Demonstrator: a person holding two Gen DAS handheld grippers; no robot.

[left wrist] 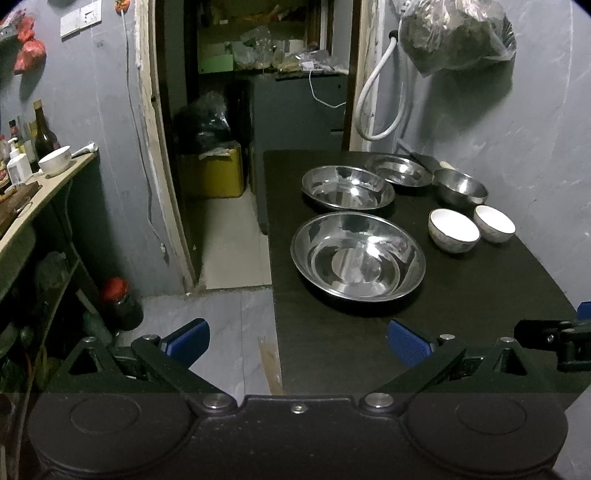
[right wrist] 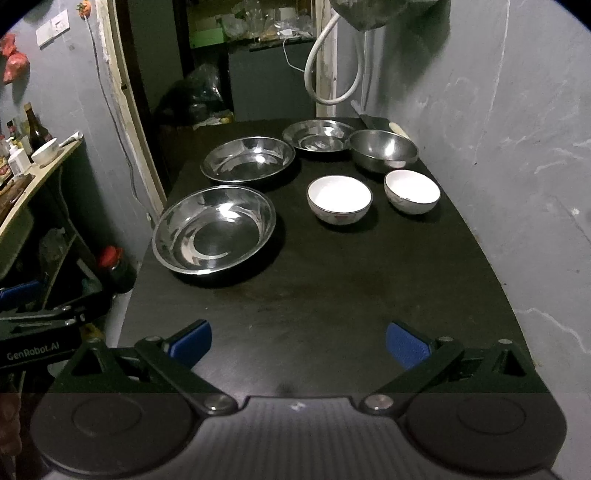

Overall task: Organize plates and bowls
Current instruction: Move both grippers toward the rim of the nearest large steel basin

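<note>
Three shallow steel plates lie on a black table (right wrist: 332,295): a near plate (left wrist: 357,255) (right wrist: 214,229), a middle plate (left wrist: 348,187) (right wrist: 248,158) and a far plate (left wrist: 399,169) (right wrist: 317,135). A deeper steel bowl (left wrist: 460,186) (right wrist: 383,149) sits at the back right. Two white bowls stand side by side: the left one (left wrist: 453,229) (right wrist: 339,198) and the right one (left wrist: 494,223) (right wrist: 412,191). My left gripper (left wrist: 298,341) hangs open over the table's near left edge. My right gripper (right wrist: 298,341) is open above the bare near part of the table. Neither holds anything.
A grey wall (right wrist: 517,147) runs along the table's right side, with a white hose (right wrist: 328,66) and a hanging plastic bag (left wrist: 454,33). To the left, a shelf (left wrist: 44,177) carries bottles and a white bowl. A doorway (left wrist: 229,147) opens behind the table. A red-capped jar (left wrist: 120,302) stands on the floor.
</note>
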